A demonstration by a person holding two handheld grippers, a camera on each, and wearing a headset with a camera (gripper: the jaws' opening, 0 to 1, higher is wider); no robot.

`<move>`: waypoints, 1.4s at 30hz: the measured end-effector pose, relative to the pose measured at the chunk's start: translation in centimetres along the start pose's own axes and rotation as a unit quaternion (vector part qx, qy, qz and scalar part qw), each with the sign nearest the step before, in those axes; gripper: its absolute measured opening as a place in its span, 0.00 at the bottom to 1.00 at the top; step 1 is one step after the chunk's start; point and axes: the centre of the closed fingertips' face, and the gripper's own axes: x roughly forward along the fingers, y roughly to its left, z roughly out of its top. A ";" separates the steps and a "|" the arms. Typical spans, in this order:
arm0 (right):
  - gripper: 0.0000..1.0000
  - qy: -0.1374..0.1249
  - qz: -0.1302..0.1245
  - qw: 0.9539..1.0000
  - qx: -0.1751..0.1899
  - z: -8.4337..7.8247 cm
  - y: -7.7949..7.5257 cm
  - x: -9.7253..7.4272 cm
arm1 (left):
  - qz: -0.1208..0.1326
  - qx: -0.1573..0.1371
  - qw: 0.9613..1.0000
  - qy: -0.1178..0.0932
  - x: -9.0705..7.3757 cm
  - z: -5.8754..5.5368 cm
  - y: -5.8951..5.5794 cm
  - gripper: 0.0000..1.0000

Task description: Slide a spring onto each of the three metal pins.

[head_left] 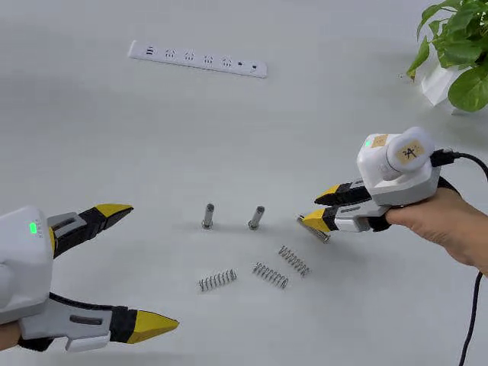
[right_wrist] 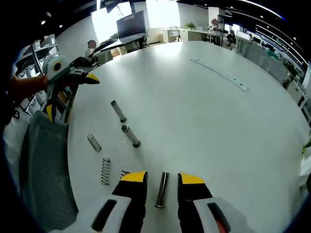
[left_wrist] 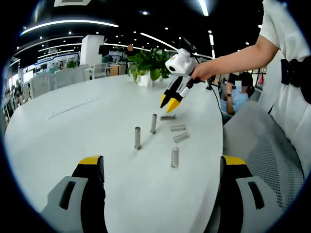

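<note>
Two metal pins (head_left: 208,216) (head_left: 256,217) stand upright on the white table. A third pin (head_left: 314,229) lies flat at the tips of my right gripper (head_left: 310,211). In the right gripper view this pin (right_wrist: 162,189) lies between the narrowly parted jaws, with a gap on each side. Three springs (head_left: 217,280) (head_left: 271,275) (head_left: 294,261) lie loose in front of the pins. My left gripper (head_left: 152,267) hovers at the near left, open wide and holding nothing, well short of the nearest spring (left_wrist: 175,157).
A white power strip (head_left: 197,59) lies at the far side of the table (head_left: 91,137). A potted plant (head_left: 457,46) stands at the far right corner. A black cable (head_left: 473,305) trails from my right gripper. A mesh chair (right_wrist: 43,165) sits by the table edge.
</note>
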 end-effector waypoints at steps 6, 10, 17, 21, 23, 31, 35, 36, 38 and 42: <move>0.19 0.032 0.002 0.999 -0.012 -0.6 -0.6 1.2 | 0.001 -0.001 1.000 -0.002 0.1 0.1 0.2 0.98; 0.17 0.043 0.003 0.999 -0.010 -0.9 -0.6 1.5 | 0.002 -0.003 1.000 -0.005 0.1 0.1 0.2 0.98; 0.14 0.058 0.010 0.998 -0.001 -1.3 -0.4 2.0 | 0.002 -0.007 1.000 -0.007 0.2 0.1 0.3 0.98; 0.12 0.066 0.012 0.998 -0.001 -1.5 -0.4 2.3 | 0.002 -0.008 1.000 -0.008 0.2 0.1 0.3 0.98; 0.10 0.069 0.013 0.998 0.000 -1.5 -0.4 2.4 | 0.002 -0.009 1.000 -0.008 0.2 0.0 0.3 0.98; 0.07 0.076 0.015 0.997 0.000 -1.7 -0.3 2.5 | 0.002 -0.011 1.000 -0.010 0.2 0.0 0.3 0.98; 0.06 0.083 0.014 0.996 -0.003 -1.9 -0.3 2.6 | 0.003 -0.012 1.000 -0.010 0.2 0.0 0.4 0.98; 0.05 0.084 0.014 0.996 -0.005 -1.9 -0.3 2.7 | 0.003 -0.012 1.000 -0.010 0.2 0.0 0.4 0.98; 0.06 0.084 0.013 0.996 -0.009 -2.0 -0.3 2.7 | 0.003 -0.012 1.000 -0.011 0.2 0.0 0.4 0.98; 0.06 0.086 0.013 0.996 -0.006 -2.0 -0.4 2.7 | 0.003 -0.012 1.000 -0.011 0.1 0.0 0.3 0.98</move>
